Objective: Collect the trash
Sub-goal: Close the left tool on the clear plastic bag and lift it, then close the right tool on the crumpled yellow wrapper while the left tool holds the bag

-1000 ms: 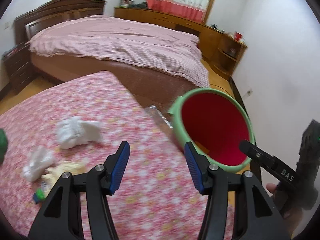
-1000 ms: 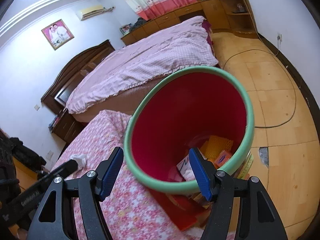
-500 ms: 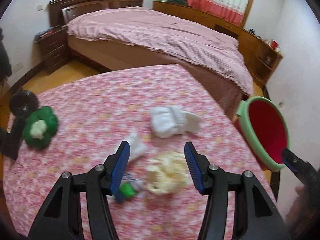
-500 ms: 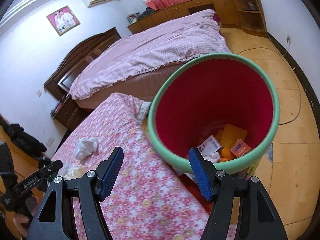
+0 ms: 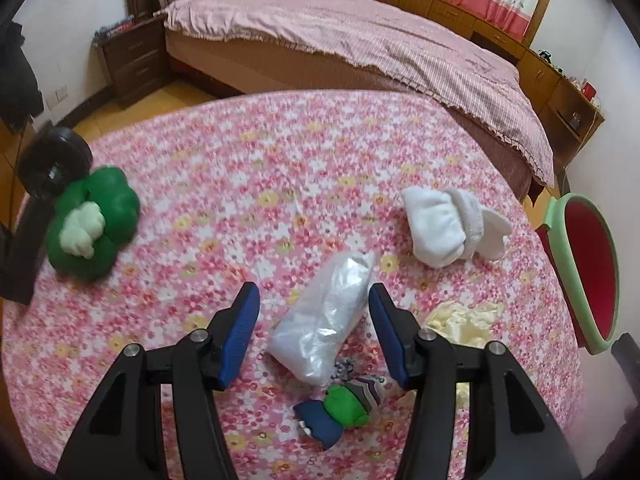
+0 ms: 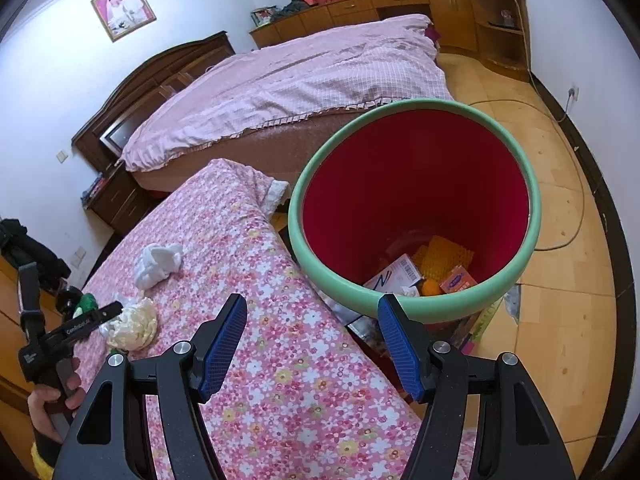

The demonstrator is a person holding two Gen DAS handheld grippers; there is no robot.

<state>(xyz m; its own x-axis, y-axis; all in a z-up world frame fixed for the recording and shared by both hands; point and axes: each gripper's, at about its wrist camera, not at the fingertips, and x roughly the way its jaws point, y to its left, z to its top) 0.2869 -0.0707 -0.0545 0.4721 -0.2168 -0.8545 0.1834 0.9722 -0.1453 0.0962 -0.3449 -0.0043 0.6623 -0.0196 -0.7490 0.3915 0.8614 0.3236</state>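
Observation:
My left gripper (image 5: 314,334) is open, its blue pads on either side of a crumpled clear plastic bag (image 5: 326,322) lying on the pink floral table (image 5: 240,168). A white crumpled cloth (image 5: 448,226) lies beyond to the right, a yellowish wad (image 5: 466,322) just right of the gripper, and a small green and blue piece (image 5: 340,410) under it. My right gripper (image 6: 312,340) is open and empty above the table edge, facing the red bin with a green rim (image 6: 416,208) that holds several bits of trash.
A green plush (image 5: 92,222) and a black object (image 5: 52,162) sit at the table's left. A bed (image 5: 360,36) stands behind. The bin (image 5: 588,268) stands off the table's right edge on the wooden floor (image 6: 560,280).
My left gripper swung left from the bin to the trash on the table and now straddles the plastic bag. My right gripper pulled back a little from the bin.

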